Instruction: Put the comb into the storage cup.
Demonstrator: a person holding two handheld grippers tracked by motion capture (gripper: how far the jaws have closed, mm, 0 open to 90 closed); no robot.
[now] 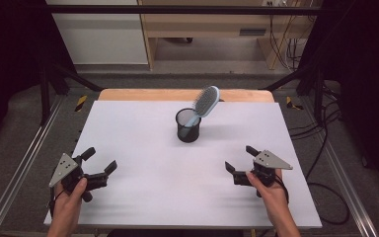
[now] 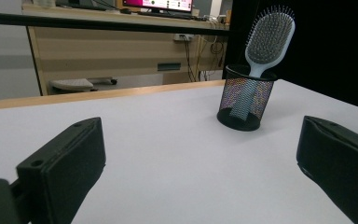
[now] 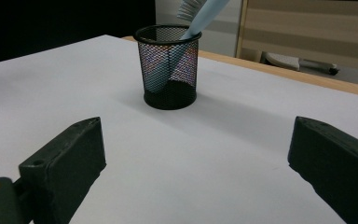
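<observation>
A black mesh cup (image 1: 188,126) (image 2: 246,103) (image 3: 169,66) stands upright near the middle back of the white table. A light blue hairbrush (image 1: 206,102) (image 2: 268,40) (image 3: 200,14) sits handle-down in it, its bristled head leaning out over the rim to the right. My left gripper (image 1: 98,162) (image 2: 200,163) is held low at the table's front left, open and empty. At the front right my right gripper (image 1: 242,159) (image 3: 196,161) is also open and empty. Both point toward the cup from well short of it.
The white table sheet (image 1: 143,148) lies on a wooden tabletop (image 1: 143,94) whose edge shows at the back. Black frame posts and metal rails flank the table. Cables (image 1: 325,148) trail on the floor to the right. A wooden desk (image 1: 212,24) stands behind.
</observation>
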